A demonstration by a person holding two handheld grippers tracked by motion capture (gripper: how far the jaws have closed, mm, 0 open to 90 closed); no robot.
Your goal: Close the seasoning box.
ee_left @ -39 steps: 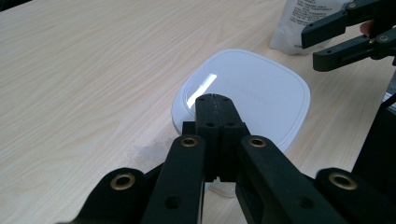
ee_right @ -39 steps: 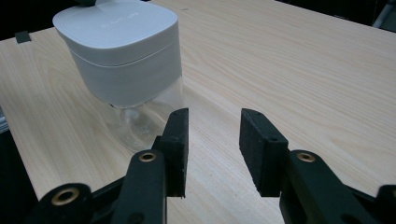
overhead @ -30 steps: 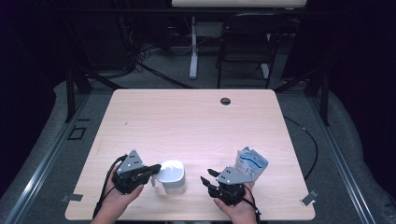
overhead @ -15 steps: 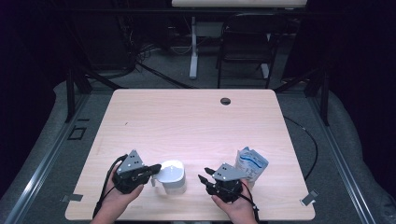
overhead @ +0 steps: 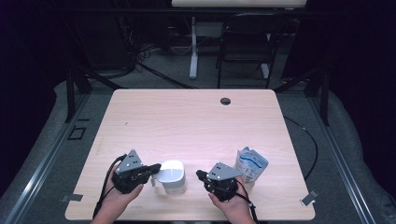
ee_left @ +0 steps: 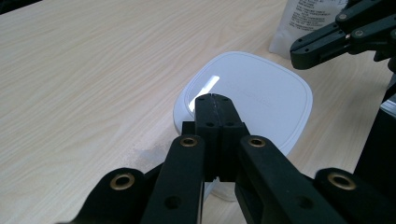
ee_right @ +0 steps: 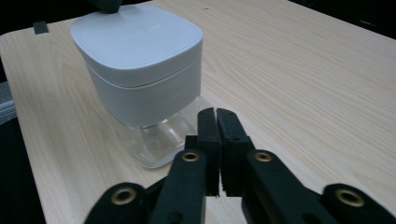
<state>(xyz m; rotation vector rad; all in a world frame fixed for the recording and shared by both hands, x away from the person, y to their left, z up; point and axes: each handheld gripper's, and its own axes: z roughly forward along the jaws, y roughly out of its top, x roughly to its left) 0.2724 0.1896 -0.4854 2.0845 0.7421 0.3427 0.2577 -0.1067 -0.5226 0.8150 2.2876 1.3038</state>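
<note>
The left tongs (overhead: 153,173) lie low at the near left of the desk (overhead: 196,121) in the high view, their tips at the left edge of a white-lidded jar (overhead: 172,176). The right tongs (overhead: 201,176) sit to the jar's right, just apart from it, pointing toward it. A white pouch with blue print (overhead: 250,167) stands just beyond the right hand (overhead: 233,205), near the desk's right edge. The left hand (overhead: 117,198) comes in from the bottom edge, a black cable trailing beside it. A dark round grommet (overhead: 225,101) sits near the far edge of the desk.

In the left gripper view, the left tongs (ee_left: 214,100) are pressed together with nothing between them, their tips above the near rim of the jar's rounded square white lid (ee_left: 261,93). The right tongs (ee_left: 299,49) reach in from the upper right, above the lid's far corner, and the pouch (ee_left: 303,23) stands behind them.

In the right gripper view, the right tongs (ee_right: 215,114) have just been closing and now stand together, empty. The jar (ee_right: 140,70) stands upright just ahead and to the left of them, its deep white lid covering most of it and a clear glass base (ee_right: 159,140) showing underneath, resting on the desk's pale wood. A dark tip of the left tongs (ee_right: 106,4) touches the lid's far edge at the top of this view.
</note>
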